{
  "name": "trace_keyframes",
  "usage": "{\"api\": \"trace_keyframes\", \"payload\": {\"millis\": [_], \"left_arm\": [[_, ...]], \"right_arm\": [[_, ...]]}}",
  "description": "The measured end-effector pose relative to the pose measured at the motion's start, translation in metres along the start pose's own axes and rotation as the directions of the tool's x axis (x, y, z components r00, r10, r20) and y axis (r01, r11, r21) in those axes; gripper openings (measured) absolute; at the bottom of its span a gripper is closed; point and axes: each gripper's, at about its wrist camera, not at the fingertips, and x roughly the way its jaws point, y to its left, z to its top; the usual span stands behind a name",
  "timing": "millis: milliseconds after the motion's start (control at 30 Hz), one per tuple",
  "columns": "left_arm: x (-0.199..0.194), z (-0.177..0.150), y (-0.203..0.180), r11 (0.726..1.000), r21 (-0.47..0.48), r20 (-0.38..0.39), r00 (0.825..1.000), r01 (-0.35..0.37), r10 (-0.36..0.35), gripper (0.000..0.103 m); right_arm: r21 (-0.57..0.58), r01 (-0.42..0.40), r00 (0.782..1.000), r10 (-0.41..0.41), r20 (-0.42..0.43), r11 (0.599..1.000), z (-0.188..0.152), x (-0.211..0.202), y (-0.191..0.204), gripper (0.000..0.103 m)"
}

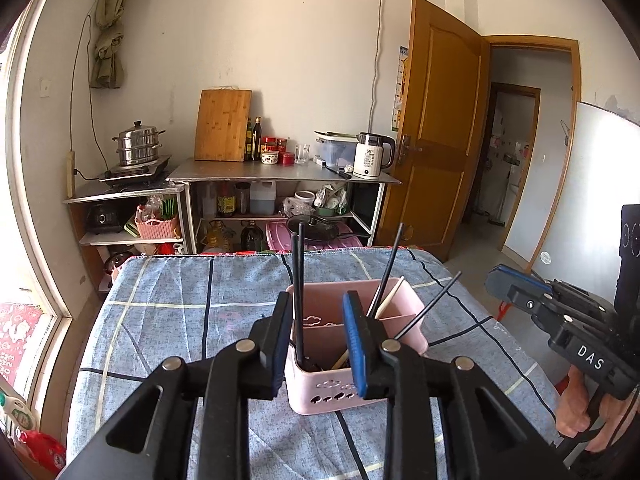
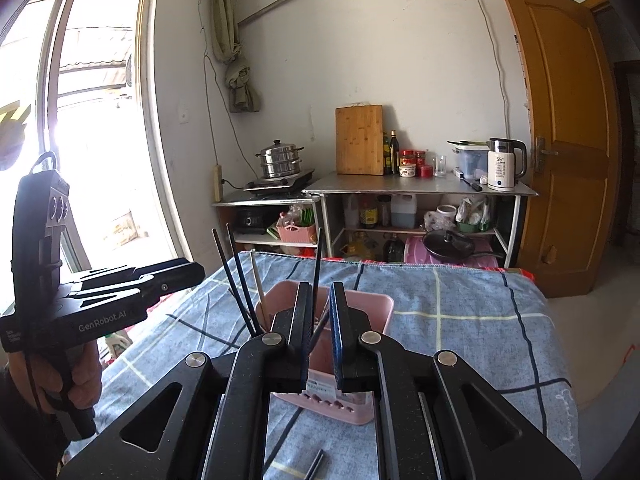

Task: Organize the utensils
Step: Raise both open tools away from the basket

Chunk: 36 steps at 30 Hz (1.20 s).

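A pink utensil holder (image 1: pixel 338 390) (image 2: pixel 370 310) stands on the blue checked cloth. Black chopsticks (image 1: pixel 298 280) and a pale wooden one (image 1: pixel 390 298) stand in its compartments. My left gripper (image 1: pixel 318 340) is open, its fingers either side of the holder's near left compartment, around one upright black chopstick. My right gripper (image 2: pixel 321 332) is open by a narrow gap just above the holder; a black chopstick (image 2: pixel 316 276) rises between its fingers, apparently not clamped. Another black chopstick (image 2: pixel 314 465) lies on the cloth under the right gripper. More chopsticks (image 2: pixel 236 276) lean at the holder's left.
The table (image 1: pixel 168 320) with the checked cloth fills the foreground. Behind it stand metal kitchen shelves (image 1: pixel 280 176) with a steamer pot, cutting board, bottles and kettle. A wooden door (image 1: pixel 434 120) stands open at the right. A window (image 2: pixel 92 120) is at the left.
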Motion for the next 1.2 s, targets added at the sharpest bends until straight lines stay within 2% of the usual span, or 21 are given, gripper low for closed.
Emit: {"api": "trace_keyframes", "payload": {"millis": [200,433,733,1200], "left_arm": [[-0.024,-0.026,-0.011,1.0,0.002,0.017,1.0,0.013,-0.013,0.031],[-0.035,-0.066,-0.027,0.999,0.009,-0.012,0.999,0.033,-0.033,0.033],[-0.035,-0.105,-0.047,0.998,0.013,-0.066,0.996,0.055,-0.054,0.033],[-0.025,-0.141,-0.053,0.998,-0.015,-0.147,0.987,0.067,-0.068,0.033]], "right_arm": [[-0.003,0.031,1.0,-0.031,0.003,1.0,-0.024,-0.028,-0.001,0.009],[0.033,0.052,0.998,-0.051,-0.031,0.998,-0.058,-0.047,-0.008,0.012],[0.046,0.062,0.994,-0.057,-0.092,0.997,-0.097,-0.056,-0.009,0.012],[0.075,0.064,0.986,-0.052,-0.159,0.995,-0.128,-0.056,-0.013,0.012]]}}
